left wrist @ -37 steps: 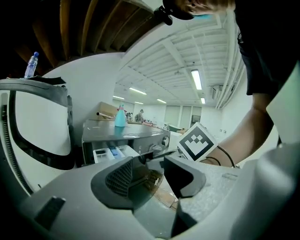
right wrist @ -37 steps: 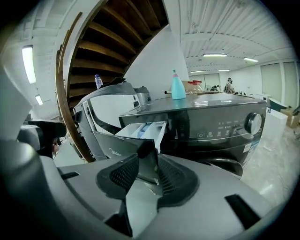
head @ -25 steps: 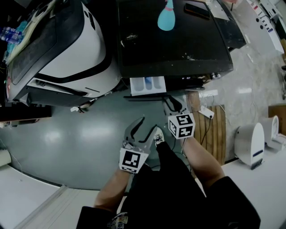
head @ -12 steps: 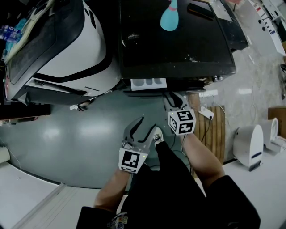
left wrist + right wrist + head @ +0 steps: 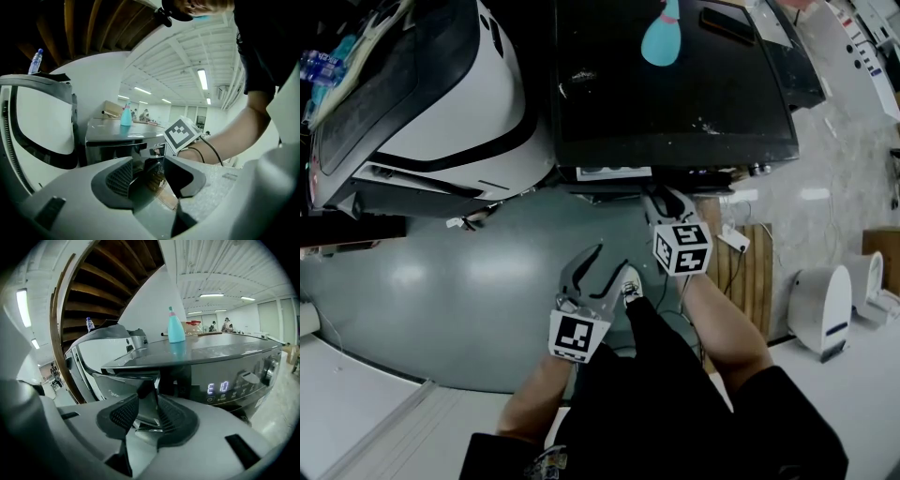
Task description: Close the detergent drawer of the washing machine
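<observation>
Black-topped washing machine [image 5: 675,84]. Detergent drawer [image 5: 614,172]: nearly home, only a thin pale strip shows under the top's front edge. Right gripper [image 5: 664,204]: jaws narrow, clamped on the drawer's front panel. Left gripper [image 5: 602,269]: jaws wide, empty, well back from the machine. Step in hand, as judged: the final push. Next move probably calls for a straight press until flush, then release.

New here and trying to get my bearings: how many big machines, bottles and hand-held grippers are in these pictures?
Big machines: 2 (dark washing machine, white machine beside it)
Bottles: 2 (teal bottle, clear water bottle)
Grippers: 2 (left gripper, open; right gripper, clamped on the detergent drawer)
Total: 6
</observation>
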`<state>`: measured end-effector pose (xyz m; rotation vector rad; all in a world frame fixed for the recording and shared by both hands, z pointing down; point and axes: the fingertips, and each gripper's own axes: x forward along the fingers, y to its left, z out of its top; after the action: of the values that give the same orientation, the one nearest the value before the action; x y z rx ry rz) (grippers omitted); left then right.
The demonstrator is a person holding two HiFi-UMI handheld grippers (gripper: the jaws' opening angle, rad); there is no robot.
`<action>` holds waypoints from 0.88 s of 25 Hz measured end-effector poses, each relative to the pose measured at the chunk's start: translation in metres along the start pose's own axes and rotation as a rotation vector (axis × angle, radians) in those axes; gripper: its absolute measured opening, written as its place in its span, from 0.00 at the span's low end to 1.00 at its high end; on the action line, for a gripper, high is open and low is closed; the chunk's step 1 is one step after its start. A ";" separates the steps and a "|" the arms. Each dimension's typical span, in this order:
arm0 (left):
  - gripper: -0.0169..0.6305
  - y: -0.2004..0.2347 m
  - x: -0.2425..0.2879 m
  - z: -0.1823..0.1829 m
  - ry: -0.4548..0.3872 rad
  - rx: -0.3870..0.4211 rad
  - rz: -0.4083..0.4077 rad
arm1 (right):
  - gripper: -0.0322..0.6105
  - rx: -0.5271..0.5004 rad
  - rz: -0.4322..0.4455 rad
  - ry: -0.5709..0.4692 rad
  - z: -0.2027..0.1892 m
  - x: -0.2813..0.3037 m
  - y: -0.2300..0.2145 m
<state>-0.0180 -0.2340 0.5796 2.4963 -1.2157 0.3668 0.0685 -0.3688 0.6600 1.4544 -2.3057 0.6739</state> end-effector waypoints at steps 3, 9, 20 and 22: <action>0.33 0.002 0.001 -0.001 0.003 0.001 0.004 | 0.25 0.008 -0.008 -0.005 0.003 0.004 -0.002; 0.33 0.006 0.001 -0.001 0.003 -0.004 0.014 | 0.25 0.039 -0.032 -0.005 0.006 0.010 -0.004; 0.33 0.007 -0.003 -0.003 0.002 -0.014 0.027 | 0.26 0.122 -0.069 -0.007 0.009 0.017 -0.009; 0.33 0.007 -0.004 -0.003 0.004 -0.017 0.029 | 0.26 0.142 -0.076 -0.004 0.010 0.018 -0.010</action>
<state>-0.0260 -0.2339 0.5822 2.4645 -1.2497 0.3678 0.0697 -0.3917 0.6632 1.5980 -2.2321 0.8284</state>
